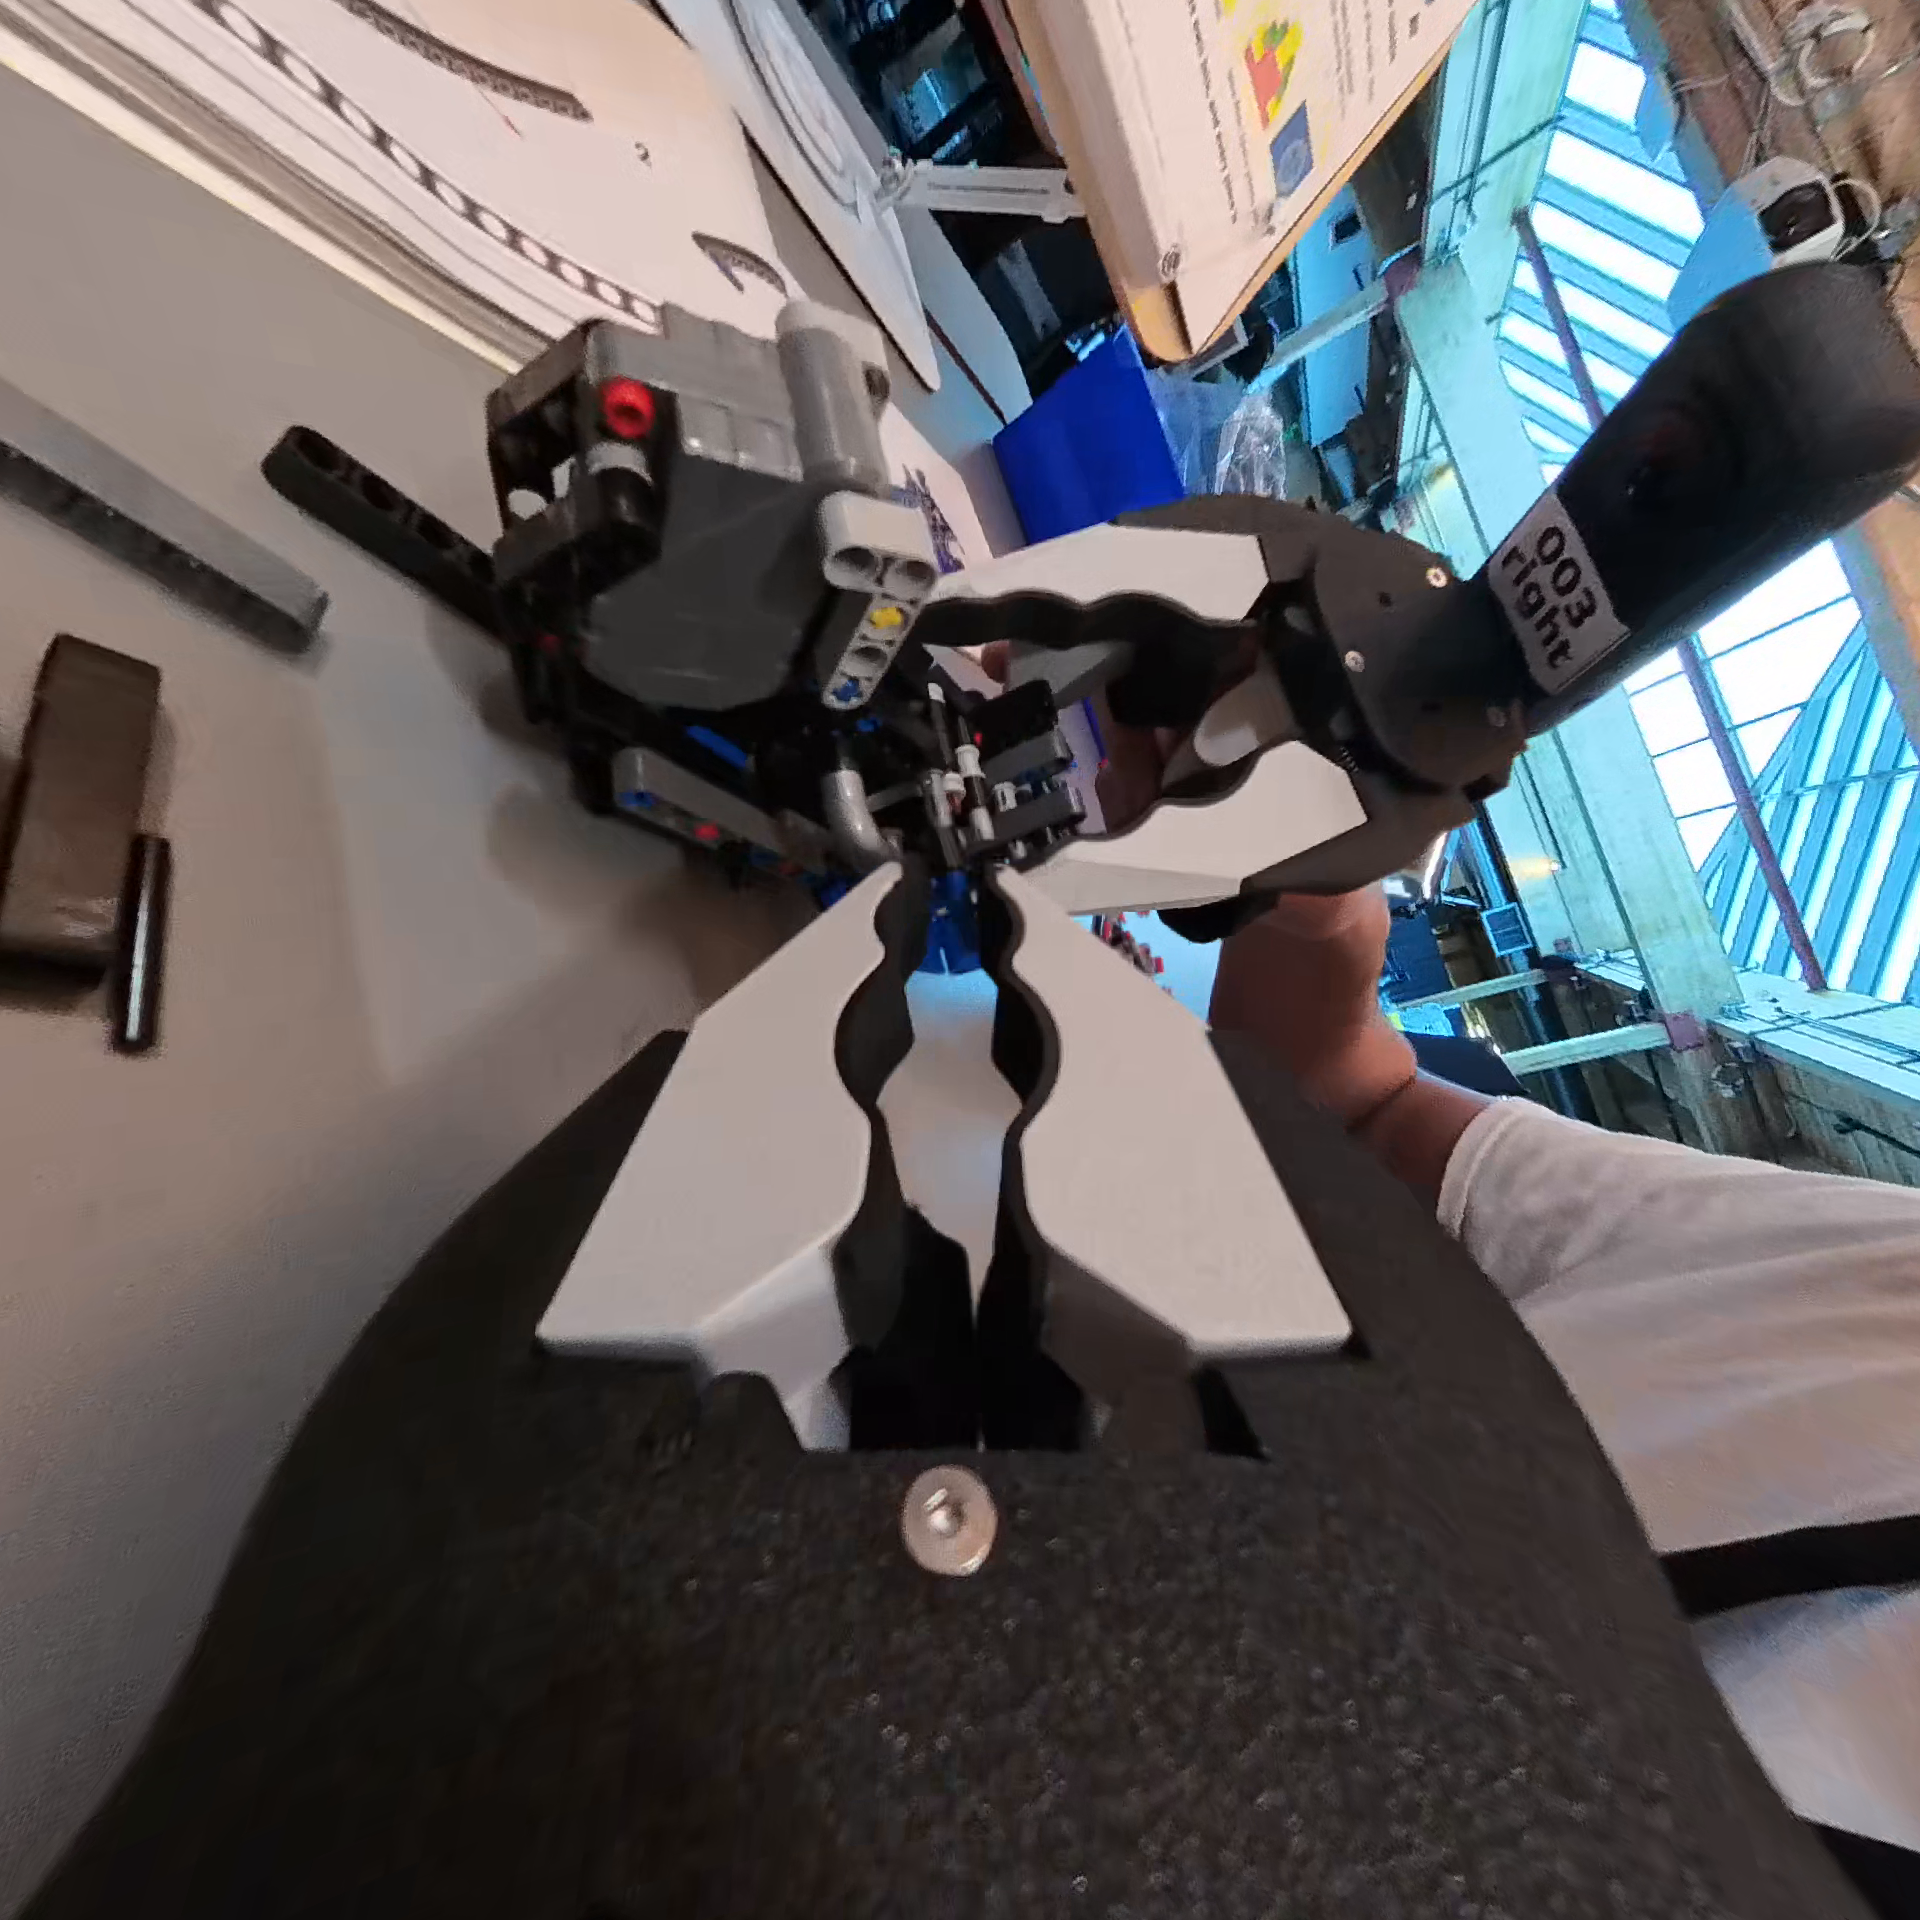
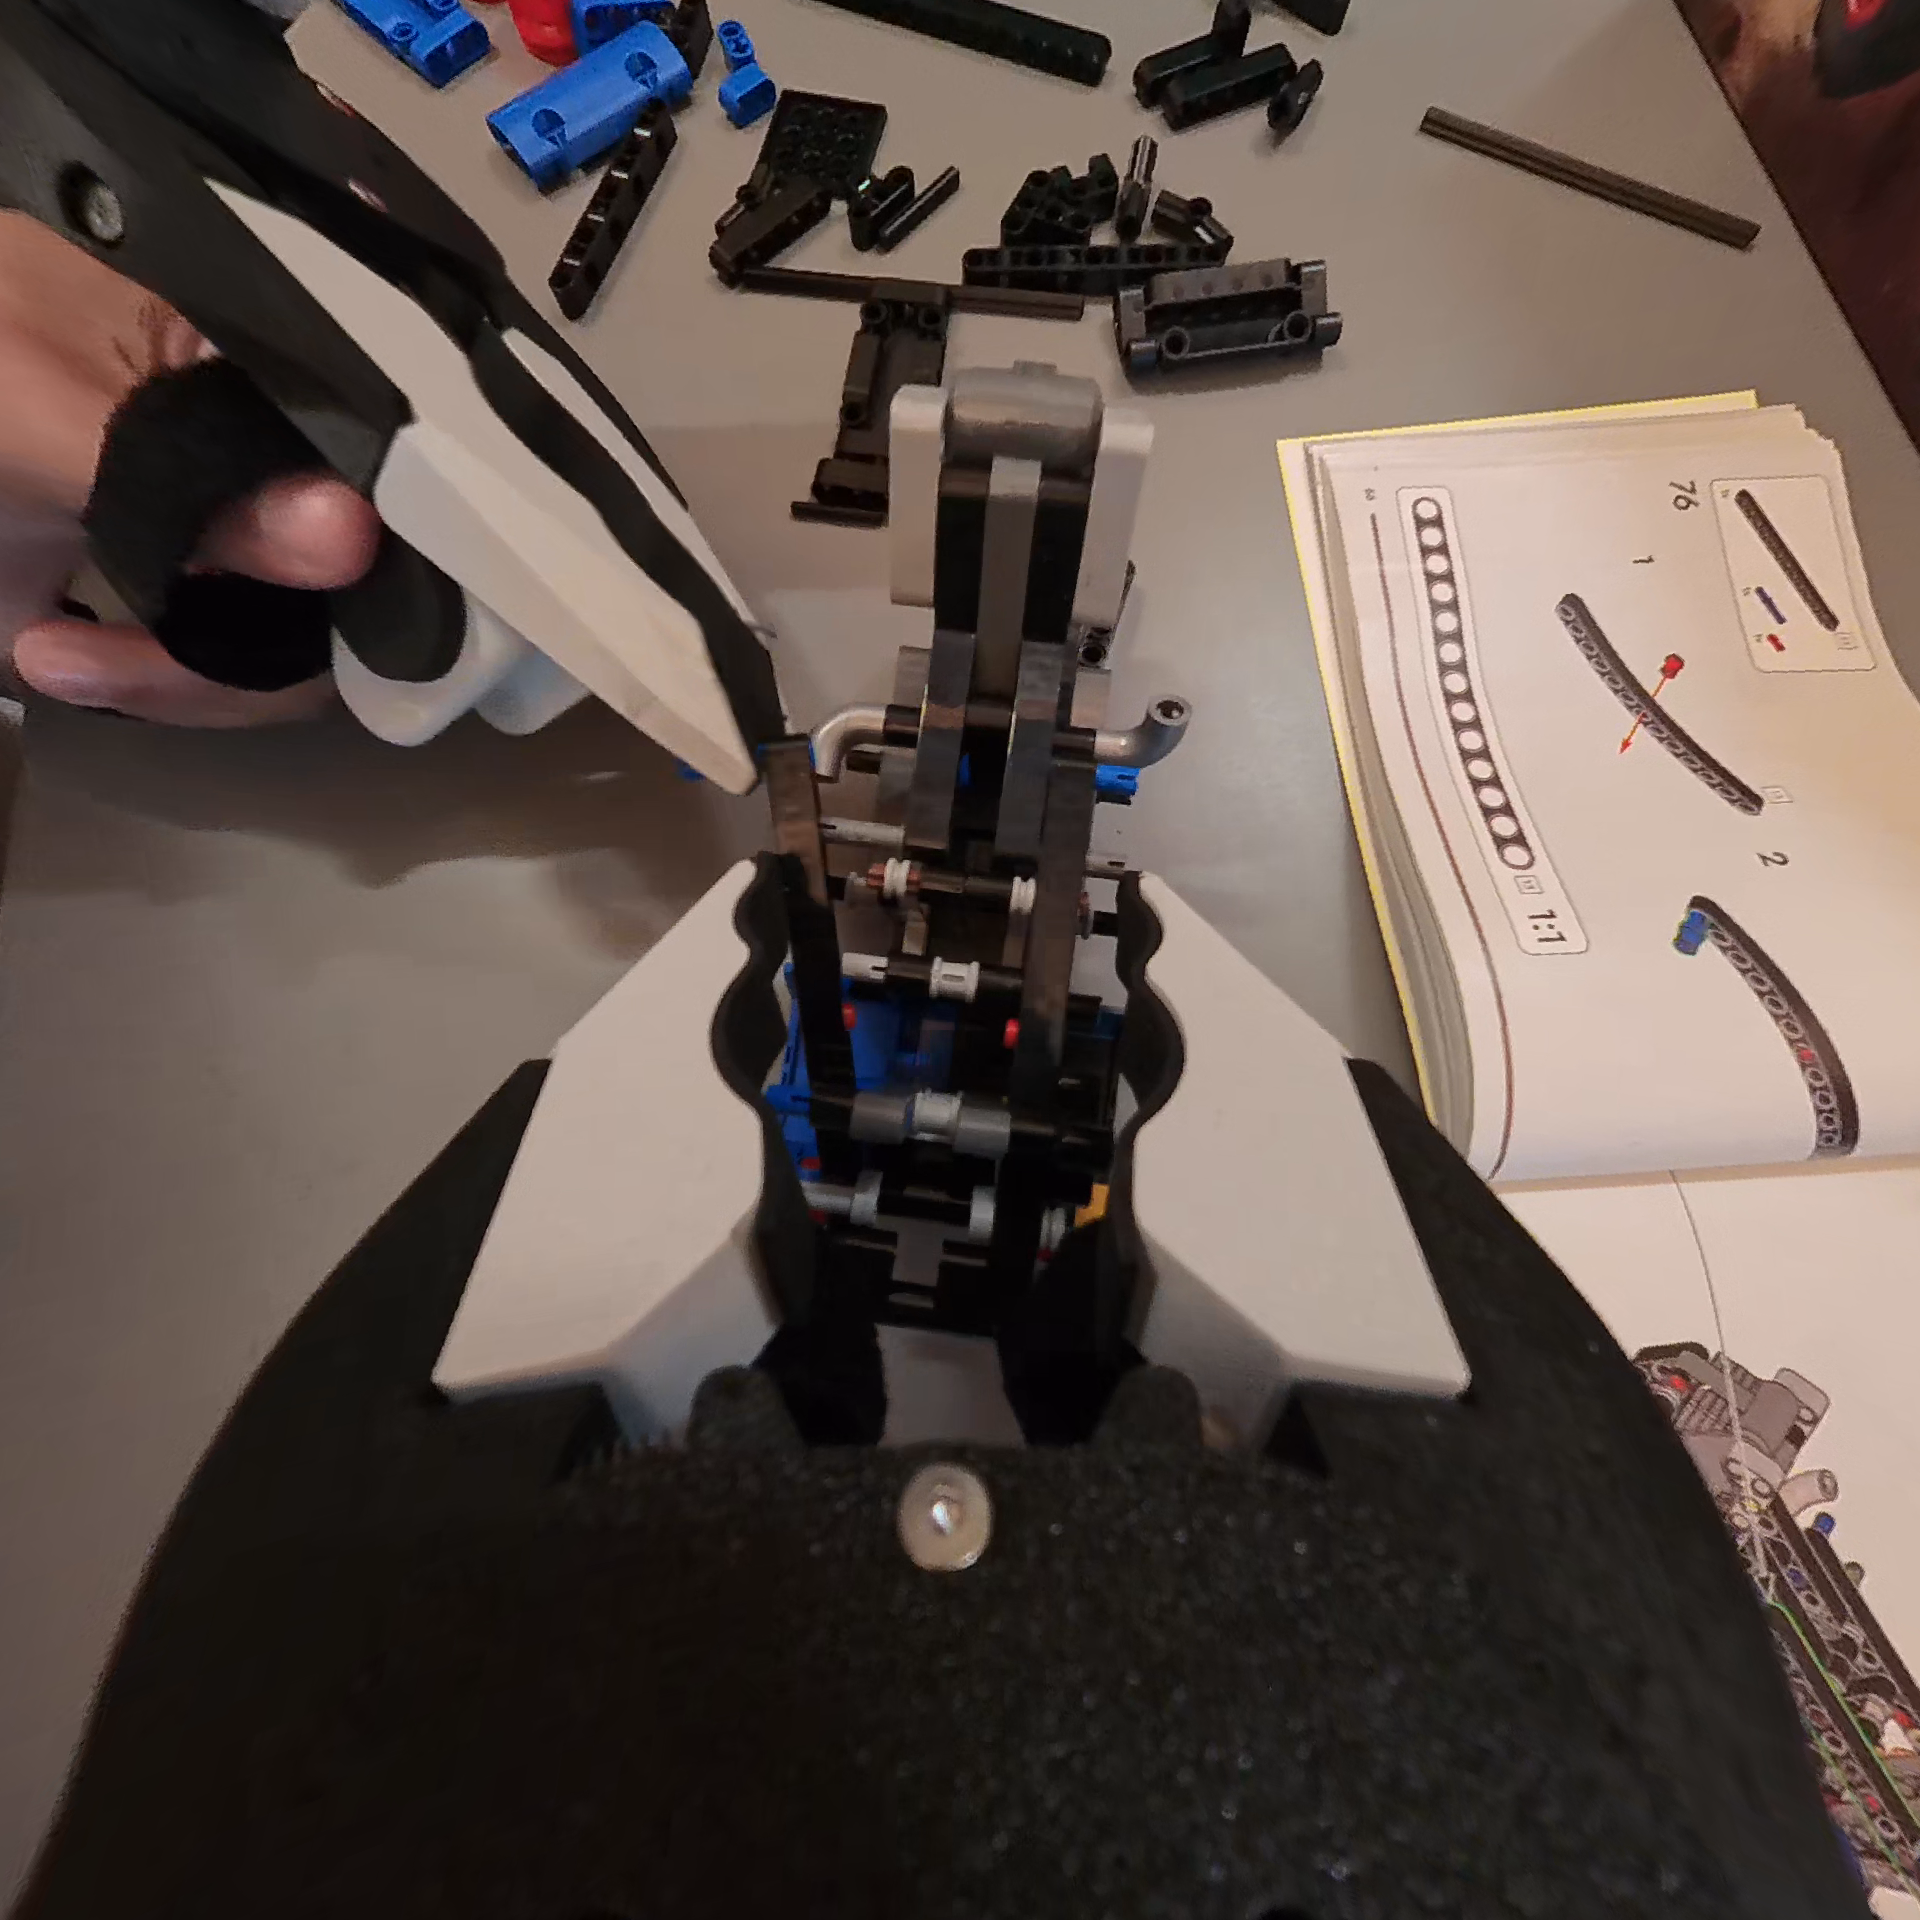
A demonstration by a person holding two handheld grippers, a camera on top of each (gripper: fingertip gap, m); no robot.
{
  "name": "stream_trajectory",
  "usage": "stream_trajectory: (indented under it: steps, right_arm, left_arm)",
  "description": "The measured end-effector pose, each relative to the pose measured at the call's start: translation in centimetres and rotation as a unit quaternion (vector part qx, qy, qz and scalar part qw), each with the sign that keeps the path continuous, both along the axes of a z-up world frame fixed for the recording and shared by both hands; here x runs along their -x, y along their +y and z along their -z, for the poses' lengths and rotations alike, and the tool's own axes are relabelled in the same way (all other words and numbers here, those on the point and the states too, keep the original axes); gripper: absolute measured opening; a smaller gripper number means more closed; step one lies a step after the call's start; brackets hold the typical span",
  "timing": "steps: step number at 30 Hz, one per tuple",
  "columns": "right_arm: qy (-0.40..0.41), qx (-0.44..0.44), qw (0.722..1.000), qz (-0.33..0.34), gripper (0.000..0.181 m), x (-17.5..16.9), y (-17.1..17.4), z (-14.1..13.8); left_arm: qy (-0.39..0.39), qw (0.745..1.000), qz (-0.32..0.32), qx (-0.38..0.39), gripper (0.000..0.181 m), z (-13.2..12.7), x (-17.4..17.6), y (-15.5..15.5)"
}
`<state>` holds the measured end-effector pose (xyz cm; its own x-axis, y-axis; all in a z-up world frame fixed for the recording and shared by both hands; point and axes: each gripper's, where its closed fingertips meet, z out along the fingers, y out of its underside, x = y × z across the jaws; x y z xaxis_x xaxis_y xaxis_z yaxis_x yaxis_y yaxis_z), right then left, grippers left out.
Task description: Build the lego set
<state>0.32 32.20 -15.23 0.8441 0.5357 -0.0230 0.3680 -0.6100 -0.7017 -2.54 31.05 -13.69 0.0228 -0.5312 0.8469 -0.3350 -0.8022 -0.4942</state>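
Right hand-held gripper (image 2: 940,1049): jaws parted wide, clamped around model. Left hand-held gripper (image 1: 940,894): tips nearly closed, entering from 10 o'clock.

Each gripper, the left gripper (image 1: 940,883) and the right gripper (image 2: 940,894), has pale grey wedge fingers with wavy black pads, a speckled black body with a silver screw at 6 o'clock, and a white sleeve (image 1: 1704,1268) at 4 o'clock.
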Motion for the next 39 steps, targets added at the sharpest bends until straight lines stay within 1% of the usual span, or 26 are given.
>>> stream_trajectory:
  steps: [3,6,8,10,12,14,15,17,19,20,21,22,23,24,26,28,29,30,32,34,35,38,39]
  right_arm:
    - [0.001,0.001,1.000,-0.022,0.065,0.3,-0.3,0.2]
    - [0.023,0.011,0.998,-0.055,0.065,0.6,-0.9,0.4]
    - [0.027,-0.007,0.998,-0.061,0.064,0.6,-0.7,-0.1]
    - [0.003,-0.042,0.997,-0.071,0.061,0.8,-0.7,-1.0]
    - [-0.046,-0.081,0.993,-0.077,0.057,0.9,-1.0,-1.8]
    - [-0.095,-0.121,0.985,-0.076,0.043,1.0,-1.2,-2.5]
    - [-0.107,-0.134,0.982,-0.076,0.040,1.2,-1.4,-2.6]
    - [-0.097,-0.132,0.982,-0.094,0.038,2.6,-2.2,-2.4]
    - [-0.093,-0.103,0.985,-0.102,0.040,3.4,-2.8,-1.4]
    - [-0.109,-0.095,0.985,-0.096,0.038,3.1,-2.6,-0.8]
    - [-0.123,-0.094,0.984,-0.092,0.028,2.7,-2.5,-0.4]
    - [-0.128,-0.100,0.982,-0.094,0.016,2.5,-2.5,-0.2]
    - [-0.129,-0.114,0.981,-0.090,0.009,2.4,-2.3,-0.5]
    - [-0.124,-0.119,0.981,-0.087,0.009,2.5,-2.3,-0.8]
    - [-0.110,-0.107,0.986,-0.072,0.009,2.4,-2.2,-1.0]
    - [-0.103,-0.117,0.986,-0.054,0.009,2.3,-1.8,-1.4]
    - [-0.104,-0.123,0.986,-0.044,0.009,2.2,-1.6,-1.5]
    - [-0.100,-0.132,0.985,-0.037,0.009,2.3,-1.5,-1.7]
    - [-0.089,-0.146,0.985,-0.035,0.010,3.1,-1.5,-1.9]
    - [-0.095,-0.158,0.982,-0.031,0.010,3.9,-1.5,-2.0]
    - [-0.100,-0.170,0.980,-0.025,0.010,4.1,-1.5,-2.1]
    - [-0.114,-0.178,0.977,-0.014,0.010,4.5,-1.5,-2.1]
    - [-0.117,-0.183,0.976,-0.011,0.010,4.6,-1.5,-2.2]
  left_arm:
    - [0.016,0.999,0.040,0.012,0.005,0.3,0.4,-0.5]
    - [0.023,0.996,0.080,0.006,0.004,0.5,0.9,-0.2]
    - [0.020,0.994,0.102,0.021,0.004,0.2,1.2,0.1]
    - [0.019,0.991,0.125,0.036,0.004,-0.1,1.5,0.2]
    - [0.018,0.988,0.142,0.055,0.004,-0.4,1.8,0.3]
    - [0.018,0.986,0.148,0.078,0.004,-0.5,2.0,0.6]
    - [0.020,0.984,0.150,0.089,0.004,-0.5,2.0,0.7]
    - [0.020,0.983,0.149,0.108,0.004,-0.5,2.1,0.7]
    - [0.011,0.980,0.148,0.133,0.004,-0.7,2.0,0.4]
    - [0.006,0.978,0.150,0.147,0.004,-0.8,1.9,0.1]
    - [0.003,0.977,0.147,0.156,0.004,-0.7,1.8,-0.1]
    - [-0.001,0.977,0.139,0.161,0.004,-0.6,1.7,-0.2]
    - [-0.005,0.979,0.126,0.163,0.004,-0.5,1.6,-0.1]
    - [-0.011,0.981,0.113,0.156,0.004,-0.5,1.5,0.1]
    - [-0.033,0.990,0.081,0.115,0.005,-1.1,1.5,0.3]
    - [-0.044,0.996,0.025,0.074,0.024,-1.4,1.9,0.7]
    - [-0.050,0.996,0.000,0.071,0.028,-1.5,2.1,0.6]
    - [-0.060,0.995,-0.018,0.082,0.028,-1.7,2.3,0.3]
    - [-0.073,0.991,-0.043,0.107,0.028,-1.8,2.3,-0.3]
    - [-0.095,0.987,-0.068,0.110,0.027,-2.4,2.1,-0.2]
    - [-0.103,0.986,-0.075,0.108,0.024,-2.6,2.0,-0.2]
    - [-0.108,0.984,-0.091,0.110,0.006,-2.7,2.0,-0.1]
    - [-0.111,0.983,-0.095,0.112,0.005,-2.8,2.1,0.0]
